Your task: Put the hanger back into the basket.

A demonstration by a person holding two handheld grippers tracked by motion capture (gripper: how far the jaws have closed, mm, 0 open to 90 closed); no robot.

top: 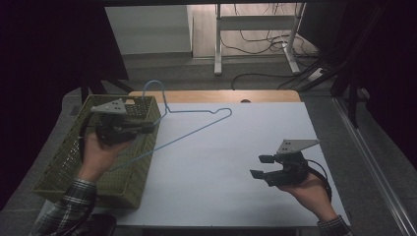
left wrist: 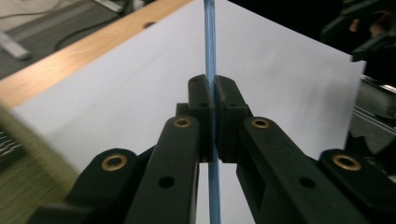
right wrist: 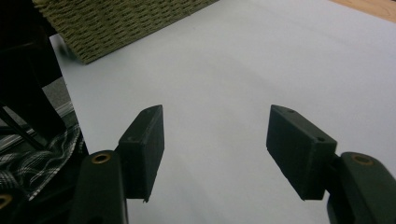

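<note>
Meanwhile, the left gripper (top: pixel 147 129) clamped the blue wire hanger (top: pixel 196 129) over the green basket (top: pixel 74 162) at the tabletop's left edge, while the right gripper (top: pixel 260 166), jaws apart and empty, hovered near the front right corner.

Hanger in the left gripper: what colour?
Light blue wire hanger; clearest in the high view.

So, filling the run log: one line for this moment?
left hand-held gripper: shut on blue hanger | right hand-held gripper: open, empty | basket: left

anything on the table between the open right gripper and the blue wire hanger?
Nothing: in the high view, only bare white table surface separates the right gripper from the blue wire hanger. The right gripper view shows the same bare stretch ahead of its jaws.
</note>
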